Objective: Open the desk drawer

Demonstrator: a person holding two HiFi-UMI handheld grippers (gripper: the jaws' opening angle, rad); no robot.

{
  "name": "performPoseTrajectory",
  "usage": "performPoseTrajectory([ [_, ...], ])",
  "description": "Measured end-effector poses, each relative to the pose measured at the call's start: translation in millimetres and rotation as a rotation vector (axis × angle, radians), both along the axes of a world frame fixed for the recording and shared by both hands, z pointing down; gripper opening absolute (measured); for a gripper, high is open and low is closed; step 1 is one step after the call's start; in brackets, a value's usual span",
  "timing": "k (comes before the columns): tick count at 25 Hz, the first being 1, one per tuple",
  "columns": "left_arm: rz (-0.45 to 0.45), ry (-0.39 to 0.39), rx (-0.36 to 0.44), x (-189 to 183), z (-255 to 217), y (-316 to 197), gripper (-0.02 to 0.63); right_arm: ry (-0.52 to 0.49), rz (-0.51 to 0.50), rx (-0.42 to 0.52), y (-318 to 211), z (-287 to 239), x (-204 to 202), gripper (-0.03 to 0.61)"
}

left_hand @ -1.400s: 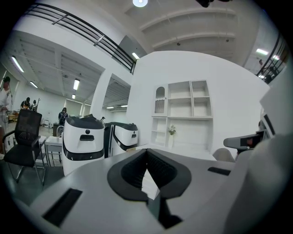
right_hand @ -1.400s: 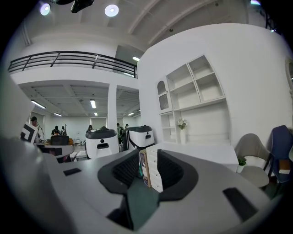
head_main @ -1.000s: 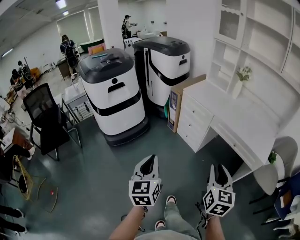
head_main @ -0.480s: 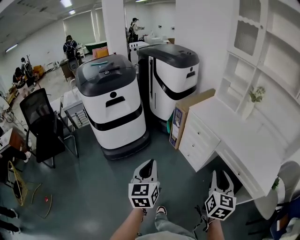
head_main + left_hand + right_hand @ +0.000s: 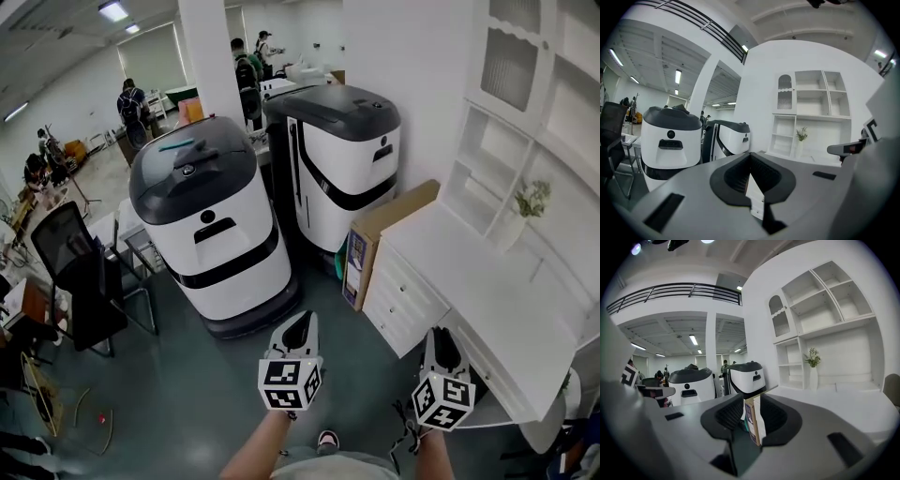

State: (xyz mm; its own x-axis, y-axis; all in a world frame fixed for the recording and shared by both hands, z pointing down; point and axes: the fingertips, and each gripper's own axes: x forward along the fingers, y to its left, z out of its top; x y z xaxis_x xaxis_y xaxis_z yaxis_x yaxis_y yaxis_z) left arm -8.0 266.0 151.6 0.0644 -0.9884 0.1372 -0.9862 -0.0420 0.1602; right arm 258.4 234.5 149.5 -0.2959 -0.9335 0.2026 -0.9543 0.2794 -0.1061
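Observation:
The white desk stands at the right under a white shelf unit. Its stack of drawers faces me, all pushed in. My left gripper hangs in the air over the grey floor, left of the drawers, with its jaws together and nothing in them. In the left gripper view a strip of the white drawer fronts shows behind the jaws. My right gripper floats just in front of the desk's near corner, jaws a narrow gap apart and empty.
A flat cardboard box leans against the desk's left side. Two big white-and-black robot units stand behind it. A black chair is at the left. A vase with a plant stands on the desk. People stand far back.
The view has moved forward and turned slightly: the desk and robot units are nearer and larger. Both grippers keep their place at the bottom of the view, nearer the drawers.

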Motion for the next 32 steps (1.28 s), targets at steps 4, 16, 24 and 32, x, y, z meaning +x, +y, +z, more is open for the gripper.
performPoseTrajectory([
  [4, 0.024, -0.014, -0.016, 0, 2, -31, 0.012, -0.006, 0.022, -0.018, -27, 5, 3, 0.117],
  [16, 0.201, -0.043, -0.040, -27, 25, -154, 0.012, -0.048, 0.183, -0.074, -96, 46, -24, 0.114],
  [24, 0.379, -0.042, -0.020, -72, 4, -281, 0.012, -0.027, 0.403, -0.079, -161, 28, -61, 0.114],
  [32, 0.521, -0.025, -0.070, -92, 24, -363, 0.012, -0.017, 0.568, -0.089, -207, 22, -92, 0.114],
])
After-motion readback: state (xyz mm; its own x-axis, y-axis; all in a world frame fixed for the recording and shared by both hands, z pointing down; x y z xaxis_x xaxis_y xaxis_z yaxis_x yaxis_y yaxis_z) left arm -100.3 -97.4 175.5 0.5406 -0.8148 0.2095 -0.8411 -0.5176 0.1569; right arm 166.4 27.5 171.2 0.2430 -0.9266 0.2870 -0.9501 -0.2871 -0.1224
